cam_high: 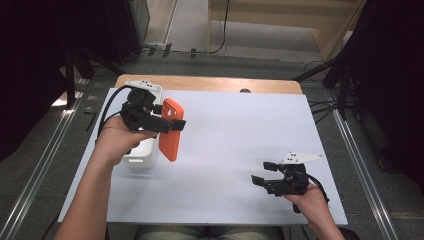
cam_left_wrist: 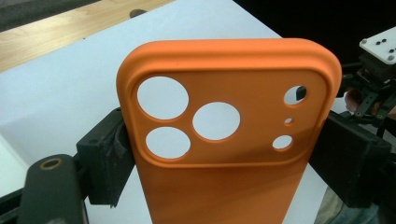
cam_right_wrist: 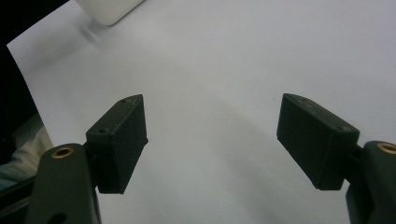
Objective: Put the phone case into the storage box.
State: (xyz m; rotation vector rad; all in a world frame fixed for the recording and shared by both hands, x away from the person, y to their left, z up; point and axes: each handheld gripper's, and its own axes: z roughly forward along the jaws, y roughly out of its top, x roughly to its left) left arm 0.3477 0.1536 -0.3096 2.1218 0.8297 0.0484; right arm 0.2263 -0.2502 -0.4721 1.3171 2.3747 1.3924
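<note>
A white sheet (cam_high: 235, 150) covers the wooden counter (cam_high: 210, 83). A white plastic bin (cam_high: 142, 155) stands near its left edge. Grey floor surrounds it.

left gripper (cam_high: 172, 123): black, black cable | right gripper (cam_high: 266, 172): black, grey three-cornered plate | forearms bare
</note>
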